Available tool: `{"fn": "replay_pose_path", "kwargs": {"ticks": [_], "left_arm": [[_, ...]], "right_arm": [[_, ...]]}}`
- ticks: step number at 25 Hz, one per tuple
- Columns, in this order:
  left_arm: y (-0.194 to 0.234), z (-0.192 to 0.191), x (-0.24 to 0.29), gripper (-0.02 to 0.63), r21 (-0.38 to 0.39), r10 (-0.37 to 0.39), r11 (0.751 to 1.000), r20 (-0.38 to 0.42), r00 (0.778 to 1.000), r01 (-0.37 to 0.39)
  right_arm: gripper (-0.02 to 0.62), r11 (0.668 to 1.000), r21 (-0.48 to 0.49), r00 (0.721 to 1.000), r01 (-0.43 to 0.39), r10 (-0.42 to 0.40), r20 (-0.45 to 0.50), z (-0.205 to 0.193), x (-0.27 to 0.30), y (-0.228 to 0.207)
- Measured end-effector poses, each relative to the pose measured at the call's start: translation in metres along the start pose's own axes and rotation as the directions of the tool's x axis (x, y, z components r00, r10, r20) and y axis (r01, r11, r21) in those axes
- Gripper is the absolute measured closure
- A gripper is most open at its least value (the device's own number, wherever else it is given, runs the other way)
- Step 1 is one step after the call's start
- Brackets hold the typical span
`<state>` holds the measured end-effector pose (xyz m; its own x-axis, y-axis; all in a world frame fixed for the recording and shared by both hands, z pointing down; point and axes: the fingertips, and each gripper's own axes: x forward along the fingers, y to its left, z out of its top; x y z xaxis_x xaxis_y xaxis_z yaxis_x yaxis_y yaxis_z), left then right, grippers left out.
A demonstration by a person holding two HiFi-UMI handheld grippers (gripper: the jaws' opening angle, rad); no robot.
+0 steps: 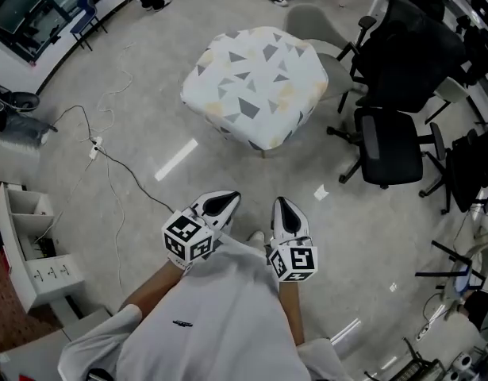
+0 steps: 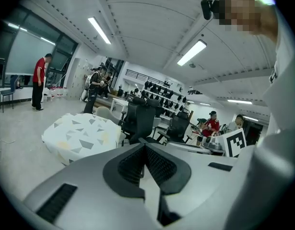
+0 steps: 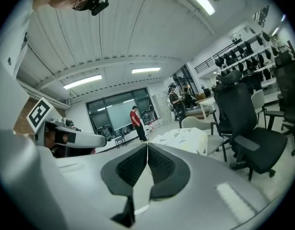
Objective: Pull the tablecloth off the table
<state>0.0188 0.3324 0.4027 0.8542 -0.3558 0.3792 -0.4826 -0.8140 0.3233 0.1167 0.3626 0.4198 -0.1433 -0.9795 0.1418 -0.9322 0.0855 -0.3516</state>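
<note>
Left gripper [image 1: 220, 203]: sitting closest to the head camera, against the person's white shirt [image 1: 220, 324]; its jaws are pressing together with nothing between them.
Right gripper [image 1: 285, 213]: hanging just beside the left one; its jaws are likewise pressing together on nothing.
Tablecloth [image 1: 255, 82]: lying draped over the table, well apart from both grippers, out on the open floor ahead of the person; it is covering the top and hanging down every side, so the table itself is hiding.
Tablecloth heading: looking nearly square, so it is showing no strong long axis; one drooping corner is pointing back toward the person.
Neighbours: a grey chair [image 1: 315, 22] is standing just beside the far edge, and a black office chair [image 1: 390, 145] is standing near the right side.
Floor: a cable [image 1: 109, 157] is trailing across the left.
Risk, grip: both jaws are needing to open first; a shallow pinch on the hanging corner is likely slipping off.
Risk, pull: a low or sideways tug is probably dragging the light table along or snagging the cloth on the chairs.
Risk, footing: stepping left is risking a foot catching the cable.
</note>
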Motion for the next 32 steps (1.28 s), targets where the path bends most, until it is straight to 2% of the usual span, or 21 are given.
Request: {"fn": "replay_pose_path", "kwargs": {"ticks": [2,6,11,13,18,23,27,32], "left_arm": [[0.01,0.002,0.012,0.6,-0.024,0.006,1.0,-0.003,1.0,-0.006],[0.047,0.015,0.029,0.6,-0.071,0.022,0.997,0.026,0.999,-0.021],[0.132,0.037,0.047,0.6,-0.153,0.077,0.986,0.042,0.996,-0.069],[0.169,0.059,0.05,0.6,-0.183,0.094,0.98,0.065,0.993,-0.08],[0.262,0.114,0.061,0.6,-0.206,0.103,0.975,0.108,0.989,-0.079],[0.327,0.151,0.078,0.6,-0.213,0.058,0.976,0.117,0.991,-0.032],[0.368,0.171,0.093,0.6,-0.212,0.036,0.977,0.111,0.993,-0.012],[0.393,0.179,0.112,0.6,-0.225,0.035,0.974,0.082,0.996,-0.015]], "right_arm": [[0.583,1.0,0.001,1.0,-0.004,0.004,-0.028,-0.003,0.01,-0.008],[0.582,0.998,-0.056,0.998,-0.028,0.024,-0.064,0.003,0.051,-0.015],[0.583,0.994,-0.1,0.994,-0.041,0.03,-0.11,0.019,0.13,-0.018],[0.583,0.99,-0.134,0.991,-0.047,0.029,-0.133,0.032,0.168,-0.015],[0.582,0.98,-0.187,0.988,-0.069,0.041,-0.149,0.068,0.271,0.0],[0.581,0.976,-0.215,0.99,-0.035,0.004,-0.143,0.089,0.348,0.006],[0.581,0.976,-0.22,0.988,0.002,-0.036,-0.152,0.093,0.385,0.004],[0.582,0.974,-0.225,0.981,0.016,-0.059,-0.187,0.092,0.401,-0.008]]}}
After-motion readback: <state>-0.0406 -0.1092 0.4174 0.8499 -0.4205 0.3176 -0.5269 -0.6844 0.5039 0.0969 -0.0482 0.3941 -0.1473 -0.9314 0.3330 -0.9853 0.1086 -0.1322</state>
